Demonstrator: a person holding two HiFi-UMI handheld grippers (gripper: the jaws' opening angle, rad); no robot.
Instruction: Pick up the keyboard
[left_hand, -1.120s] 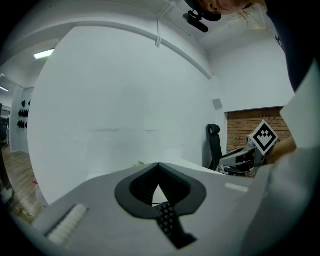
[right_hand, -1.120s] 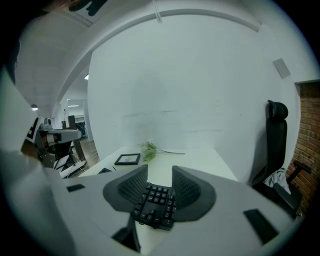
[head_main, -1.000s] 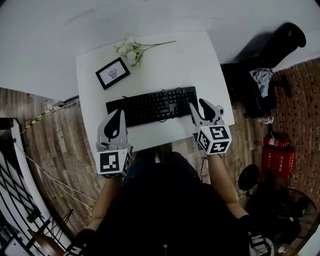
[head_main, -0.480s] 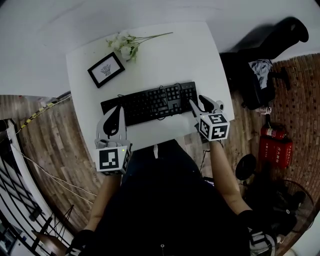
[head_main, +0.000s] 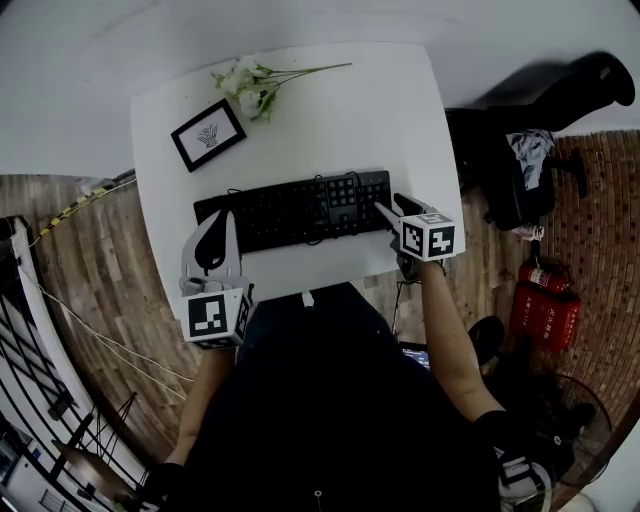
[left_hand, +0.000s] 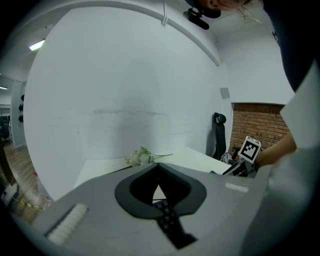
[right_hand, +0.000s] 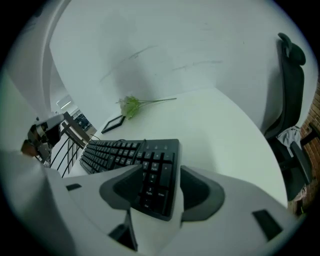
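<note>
Keyboard (head_main: 295, 208) near the worktop's (head_main: 330, 120) front edge — right end between the right gripper's (head_main: 390, 204) jaws, which have just spread; left gripper (head_main: 222, 217), pressed together, by its left end.

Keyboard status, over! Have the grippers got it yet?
Left gripper shut, empty, over keyboard left end. Right gripper open, jaws just been opening, keyboard right end between them, not gripped. Keyboard flat on table. Nothing blocking.

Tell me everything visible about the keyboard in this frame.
The keyboard is black, plastic-looking and full-size, with a number pad at its right end and a thin cable at its back edge. It lies flat on the white table, near the front edge. The right gripper, whose jaws have just been opening, straddles its right end without gripping.
</note>
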